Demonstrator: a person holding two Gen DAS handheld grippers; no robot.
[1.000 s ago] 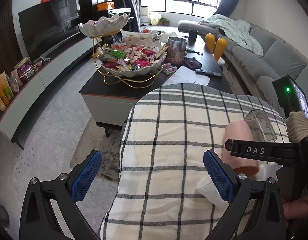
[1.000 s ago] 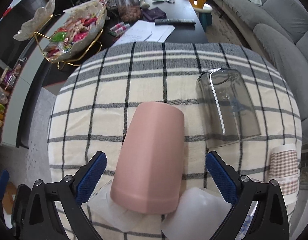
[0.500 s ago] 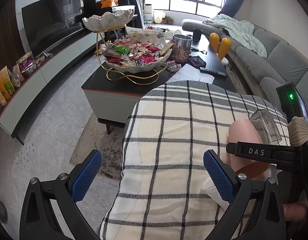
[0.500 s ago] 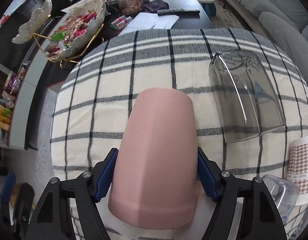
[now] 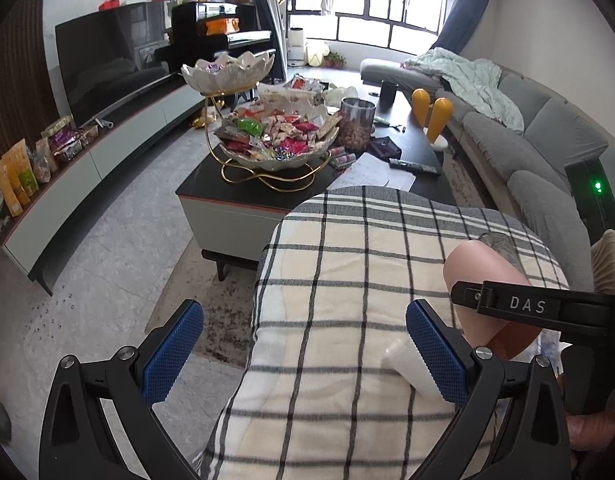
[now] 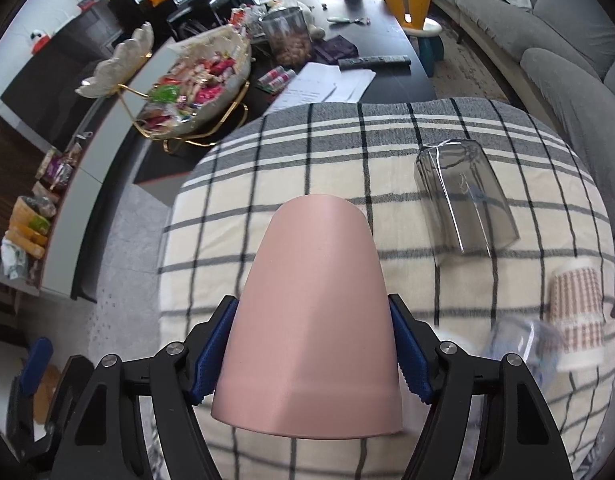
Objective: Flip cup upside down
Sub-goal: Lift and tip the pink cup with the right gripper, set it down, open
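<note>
A pink cup (image 6: 313, 316) fills the middle of the right wrist view, its closed end pointing away from the camera. My right gripper (image 6: 311, 356) is shut on it, blue pads pressed on both sides, holding it above the plaid cloth (image 6: 339, 160). In the left wrist view the pink cup (image 5: 483, 276) shows at the right, behind the right gripper's black finger. My left gripper (image 5: 303, 356) is open and empty over the cloth's left edge.
A clear smoky cup (image 6: 465, 196) lies on the cloth to the right. A checked paper cup (image 6: 575, 312) and a clear plastic cup (image 6: 519, 344) sit at the right edge. A white cup (image 5: 407, 364) lies by my left gripper. A coffee table (image 5: 235, 196) with a snack bowl (image 5: 275, 140) stands beyond.
My right gripper closed on the pink cup and lifted it off the cloth. The left gripper drew back slightly and stayed open.
</note>
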